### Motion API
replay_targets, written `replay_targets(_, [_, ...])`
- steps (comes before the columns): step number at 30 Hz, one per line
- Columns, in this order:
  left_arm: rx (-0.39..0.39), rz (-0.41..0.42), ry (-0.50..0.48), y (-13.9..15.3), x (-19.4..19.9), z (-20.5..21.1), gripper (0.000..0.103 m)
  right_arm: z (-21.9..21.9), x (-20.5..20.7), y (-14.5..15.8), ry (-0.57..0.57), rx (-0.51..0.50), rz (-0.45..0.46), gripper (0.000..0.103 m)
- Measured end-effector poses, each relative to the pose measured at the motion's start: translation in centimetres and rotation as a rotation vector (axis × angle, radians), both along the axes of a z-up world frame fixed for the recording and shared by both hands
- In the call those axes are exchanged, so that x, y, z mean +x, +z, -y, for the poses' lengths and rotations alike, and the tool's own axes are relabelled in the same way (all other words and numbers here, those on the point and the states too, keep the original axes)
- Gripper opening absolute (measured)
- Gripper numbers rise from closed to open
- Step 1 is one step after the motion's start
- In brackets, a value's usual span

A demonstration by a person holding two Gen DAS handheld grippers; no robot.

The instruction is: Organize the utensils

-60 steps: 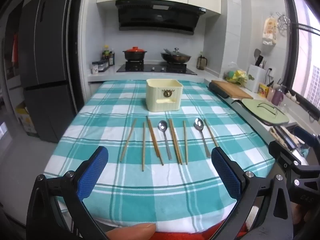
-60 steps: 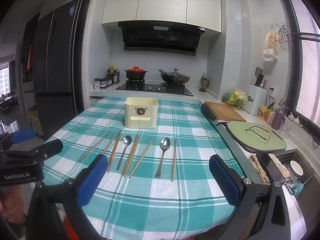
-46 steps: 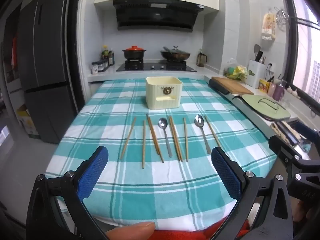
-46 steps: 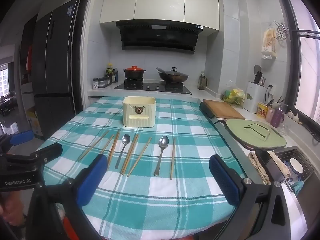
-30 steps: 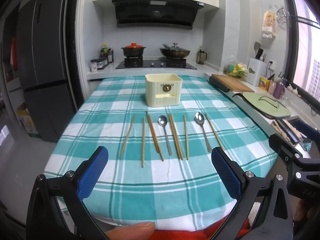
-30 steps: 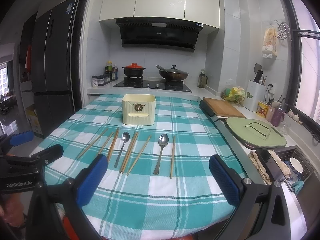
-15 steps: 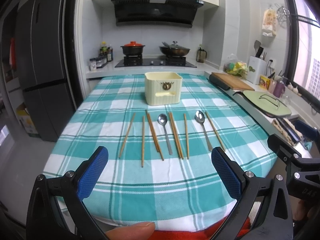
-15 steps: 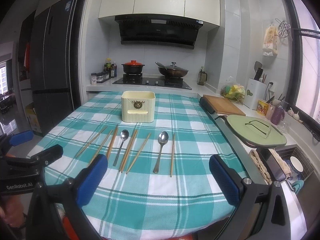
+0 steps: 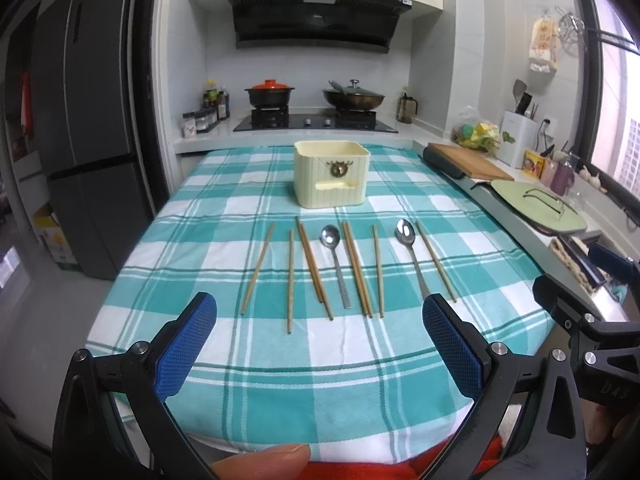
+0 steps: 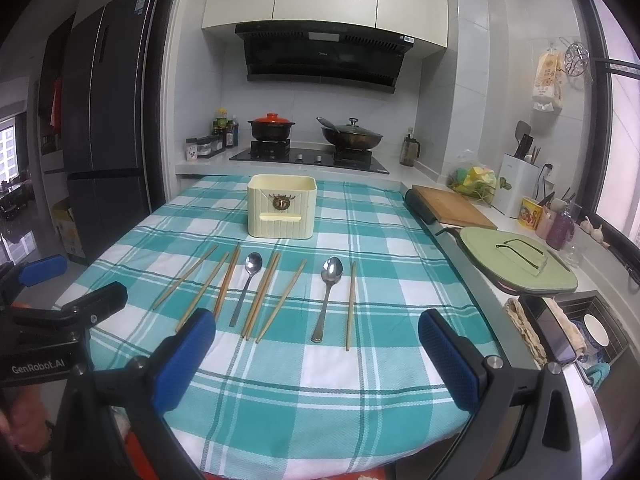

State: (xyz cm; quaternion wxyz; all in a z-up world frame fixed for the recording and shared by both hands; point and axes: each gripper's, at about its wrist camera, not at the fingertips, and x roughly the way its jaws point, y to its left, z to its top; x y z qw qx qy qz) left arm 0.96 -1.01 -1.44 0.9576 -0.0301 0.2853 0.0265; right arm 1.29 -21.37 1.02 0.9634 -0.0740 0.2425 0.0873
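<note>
A cream utensil holder stands upright on the teal checked tablecloth. In front of it lie several wooden chopsticks and two metal spoons, one in the middle and one to the right. My left gripper is open and empty, above the table's near edge, short of the utensils. My right gripper is open and empty, also near the front edge. Each gripper shows at the other view's side: the right one, the left one.
A counter runs along the table's right side with a wooden cutting board and a green lid. A stove with a red-lidded pot and a wok is behind. A dark fridge stands left.
Both views have shifted slightly; the utensils and holder lie where they were. Both grippers stay open and empty.
</note>
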Motion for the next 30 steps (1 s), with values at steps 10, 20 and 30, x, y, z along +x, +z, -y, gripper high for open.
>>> replay_targets(10, [0.015, -0.018, -0.015, -0.2, 1.2, 0.1, 0.103, 0.2, 1.0, -0.3, -0.015, -0.001, -0.028, 0.103])
replay_targets(20, [0.030, -0.025, -0.019, -0.3, 2.2, 0.4, 0.103, 0.4, 2.2, -0.5, -0.029, -0.002, -0.046, 0.103])
replay_targets(30, [0.039, -0.024, -0.019, -0.1, 2.6, 0.4, 0.103, 0.4, 2.6, -0.4, -0.035, 0.002, -0.049, 0.103])
